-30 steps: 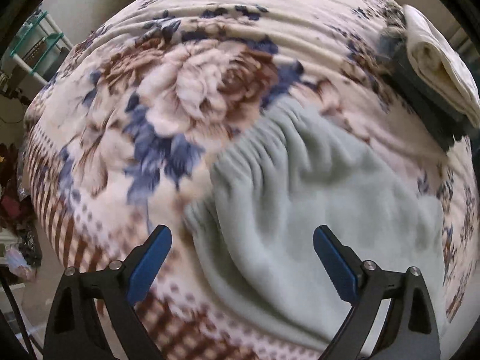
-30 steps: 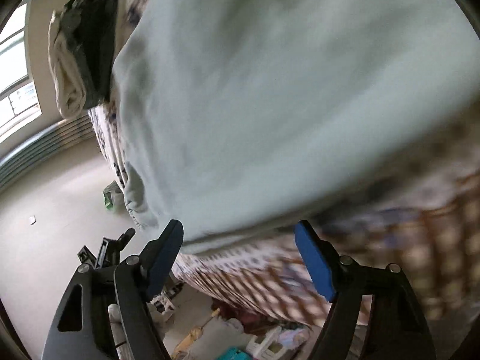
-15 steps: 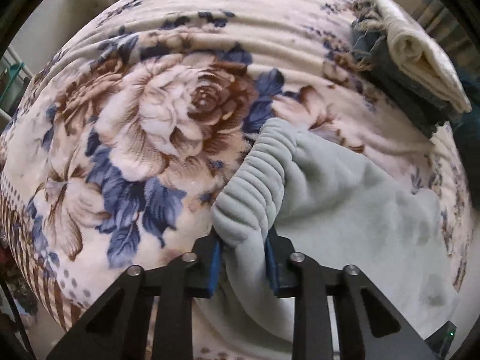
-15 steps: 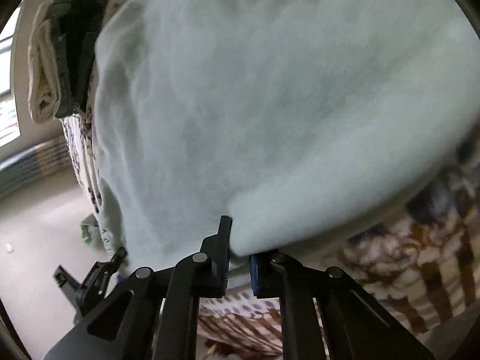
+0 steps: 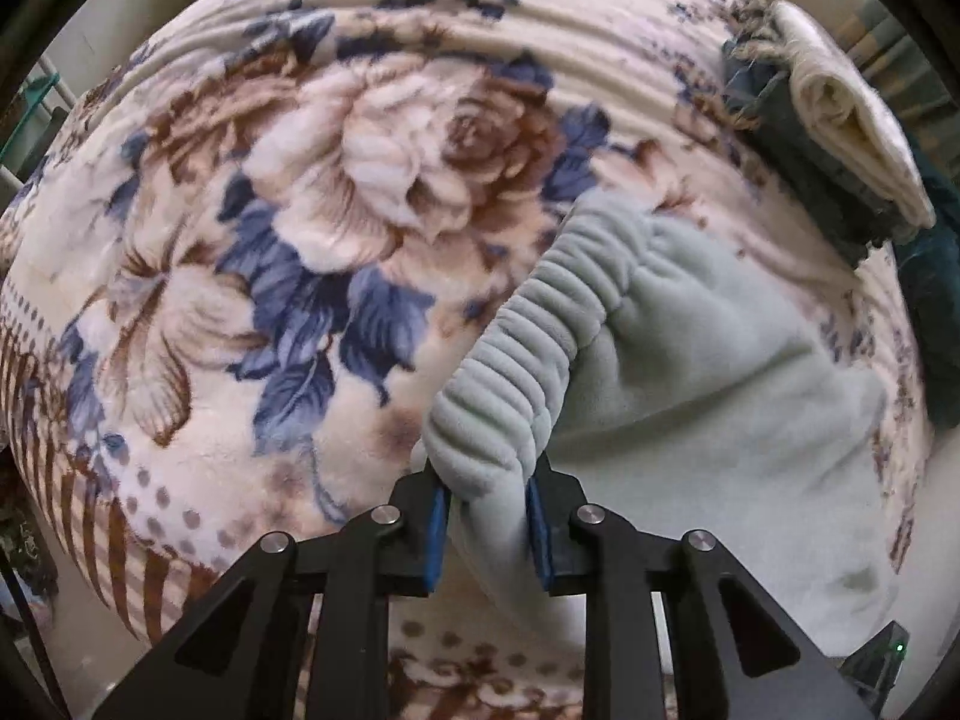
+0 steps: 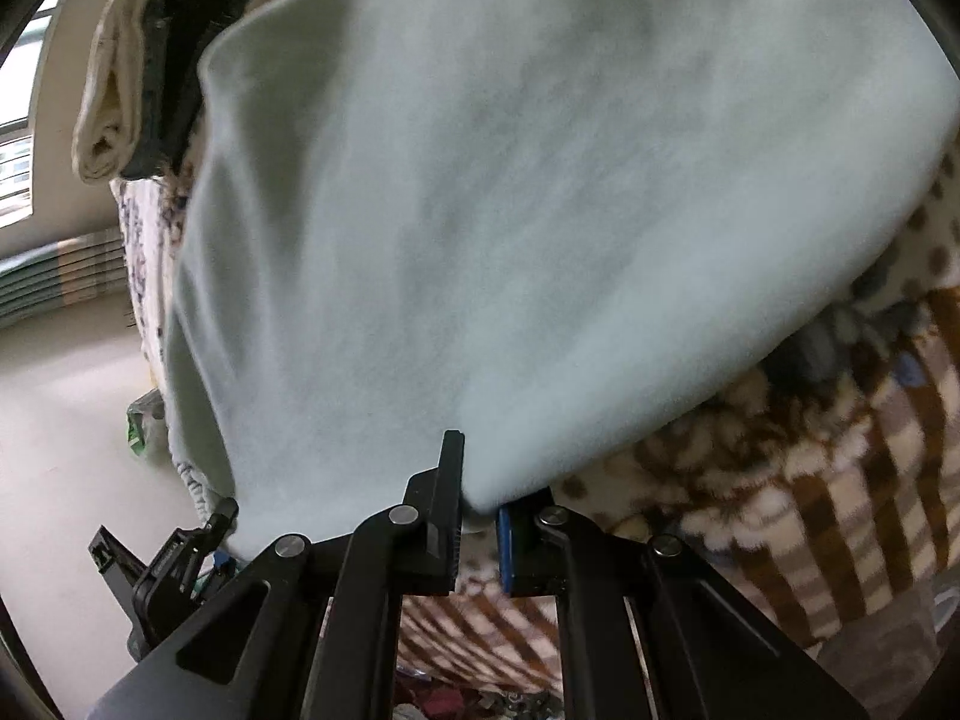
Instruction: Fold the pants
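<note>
Now left claw (image 5: 486,531) pinches the pants (image 5: 708,420) at the ribbed waistband (image 5: 534,348); right claw (image 6: 480,531) pinches the near edge. Pants stretch far-right w/ long axis across blanket (image 5: 240,240).

Soft daylight from a window (image 6: 15,120) at left, mild motion blur, and strong fisheye bending with dark corners.
</note>
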Motion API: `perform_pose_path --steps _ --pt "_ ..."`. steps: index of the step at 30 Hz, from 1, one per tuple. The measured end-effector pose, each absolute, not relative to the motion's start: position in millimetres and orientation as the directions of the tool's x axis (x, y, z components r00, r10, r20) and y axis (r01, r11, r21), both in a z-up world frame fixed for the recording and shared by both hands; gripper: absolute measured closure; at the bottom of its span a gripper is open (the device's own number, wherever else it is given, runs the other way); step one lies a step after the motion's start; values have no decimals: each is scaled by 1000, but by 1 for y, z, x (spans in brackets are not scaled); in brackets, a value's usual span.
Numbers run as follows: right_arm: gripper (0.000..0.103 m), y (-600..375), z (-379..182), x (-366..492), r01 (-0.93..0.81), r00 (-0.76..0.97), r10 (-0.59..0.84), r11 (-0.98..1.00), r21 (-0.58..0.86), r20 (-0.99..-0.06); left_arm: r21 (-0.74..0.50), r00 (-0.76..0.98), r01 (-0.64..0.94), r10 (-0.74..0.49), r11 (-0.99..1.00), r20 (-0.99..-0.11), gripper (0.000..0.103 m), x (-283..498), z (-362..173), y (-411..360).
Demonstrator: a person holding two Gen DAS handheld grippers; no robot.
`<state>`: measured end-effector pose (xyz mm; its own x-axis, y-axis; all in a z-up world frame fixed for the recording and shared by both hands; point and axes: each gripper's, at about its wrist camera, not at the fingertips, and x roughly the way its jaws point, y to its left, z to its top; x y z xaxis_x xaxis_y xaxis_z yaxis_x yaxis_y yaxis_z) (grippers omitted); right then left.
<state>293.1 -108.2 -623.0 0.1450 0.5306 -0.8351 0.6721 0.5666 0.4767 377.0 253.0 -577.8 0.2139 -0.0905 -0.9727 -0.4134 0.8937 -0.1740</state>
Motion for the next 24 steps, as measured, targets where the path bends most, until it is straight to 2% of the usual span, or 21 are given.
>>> perform_pose_path --steps 2,4,5,7,8,10,14,16,17,20,24 --pt "92 -107 -637 297 678 118 541 569 465 -833 -160 175 -415 -94 896 -980 72 381 -592 253" --pt "84 -111 -650 298 691 108 574 544 476 -812 -138 146 -428 -82 893 -986 60 382 -588 252" --pt "83 -112 -653 299 693 107 595 530 489 -796 -139 150 -427 -82 893 -985 58 381 -581 250" --pt "65 -119 -648 298 684 111 630 512 519 -769 -124 159 -414 -63 902 -985 55 375 -561 242" --pt "61 -123 -644 296 682 117 636 508 527 -763 -114 165 -405 -50 907 -985 52 373 -552 236" --pt "42 -141 -630 287 693 142 607 503 517 -782 -120 192 -389 -48 913 -980 31 367 -538 223" --pt "42 -189 -621 266 746 257 513 433 506 -819 -77 226 -298 -8 951 -974 30 373 -545 190" --pt "43 -209 -625 259 770 246 417 464 438 -875 20 160 -262 64 965 -985 30 379 -576 177" --pt "44 -215 -632 257 787 214 392 474 395 -895 31 117 -270 65 962 -991 30 378 -590 177" --pt "44 -225 -656 253 813 198 442 425 399 -875 9 62 -327 31 945 -998 30 369 -605 181" --pt "43 -234 -640 260 773 196 481 460 436 -855 33 114 -280 67 959 -991 30 365 -560 152"
